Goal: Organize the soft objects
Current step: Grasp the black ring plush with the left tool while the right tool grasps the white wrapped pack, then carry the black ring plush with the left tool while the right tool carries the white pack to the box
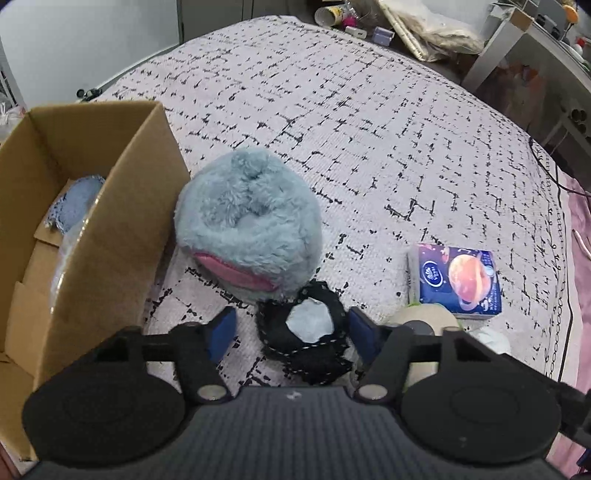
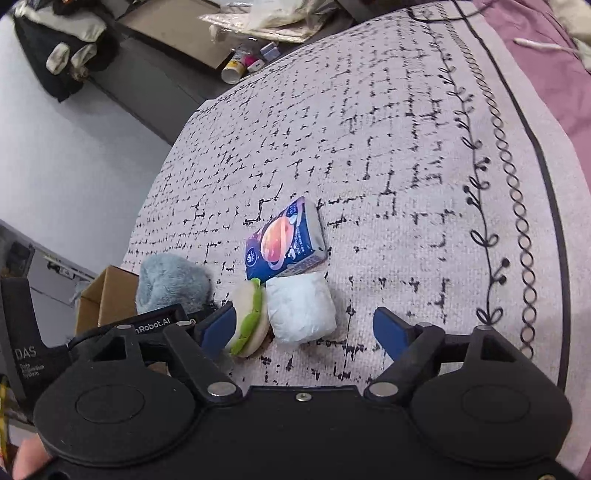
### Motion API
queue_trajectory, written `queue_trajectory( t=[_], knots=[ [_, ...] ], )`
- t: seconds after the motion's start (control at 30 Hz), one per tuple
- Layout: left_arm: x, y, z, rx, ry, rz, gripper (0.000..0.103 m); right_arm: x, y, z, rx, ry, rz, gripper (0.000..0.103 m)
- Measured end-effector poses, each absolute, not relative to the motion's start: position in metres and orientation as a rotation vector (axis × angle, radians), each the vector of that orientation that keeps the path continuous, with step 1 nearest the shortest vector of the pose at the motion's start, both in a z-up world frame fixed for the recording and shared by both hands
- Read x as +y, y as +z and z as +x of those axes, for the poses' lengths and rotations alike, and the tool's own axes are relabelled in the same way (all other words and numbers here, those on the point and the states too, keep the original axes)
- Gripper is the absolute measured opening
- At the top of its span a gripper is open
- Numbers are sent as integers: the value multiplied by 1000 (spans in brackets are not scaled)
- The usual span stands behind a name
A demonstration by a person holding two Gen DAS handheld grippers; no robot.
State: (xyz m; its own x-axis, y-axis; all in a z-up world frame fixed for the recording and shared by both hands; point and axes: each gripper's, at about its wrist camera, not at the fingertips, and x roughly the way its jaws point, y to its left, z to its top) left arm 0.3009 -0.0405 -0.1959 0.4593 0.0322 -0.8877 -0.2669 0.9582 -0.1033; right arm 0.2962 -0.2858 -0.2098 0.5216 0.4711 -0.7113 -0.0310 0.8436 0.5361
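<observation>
In the left wrist view a black lacy soft piece with a pale blue centre (image 1: 306,332) lies on the patterned bedspread (image 1: 369,147). My left gripper (image 1: 292,332) is open around it: the right pad is at its edge, the left pad stands clear. A fluffy blue plush (image 1: 247,221) sits just beyond, beside an open cardboard box (image 1: 122,221). In the right wrist view my right gripper (image 2: 304,330) is open over a plush burger (image 2: 251,321) and a white soft packet (image 2: 301,310). The left pad is against the burger, the right pad well clear of the packet.
A blue tissue pack (image 1: 458,282) (image 2: 284,243) lies behind the burger and packet. Blue cloth (image 1: 74,203) is inside the box. Clutter lines the floor past the bed's far edge (image 1: 369,22), with a white shelf (image 1: 517,55) at right. A pink sheet (image 2: 554,55) borders the bedspread.
</observation>
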Motion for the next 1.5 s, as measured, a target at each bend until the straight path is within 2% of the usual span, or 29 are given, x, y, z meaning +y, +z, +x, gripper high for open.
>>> queue_trajectory(
  t=[0.07,0.13,0.17,0.2,0.57,0.87,1.5],
  knots=[
    [-42,-196,302,1088,196,-243,46,-283,-211,298,979,326,478,74],
    [-44,-195,303,1089,205,-231,43,-281,-215,301,994,336,472,59],
    [-45,-195,303,1090,212,-235,41,-279,-217,302,1000,339,467,46],
    [-45,-195,303,1094,220,-241,40,-279,-217,302,997,345,465,43],
    [-52,-178,284,1111,246,-250,37,-294,-192,280,920,350,500,42],
    [-52,-143,252,1047,178,-277,37,-286,-156,250,865,326,436,42],
    [0,-81,211,942,36,-325,37,-247,-93,205,749,262,394,42]
  ],
)
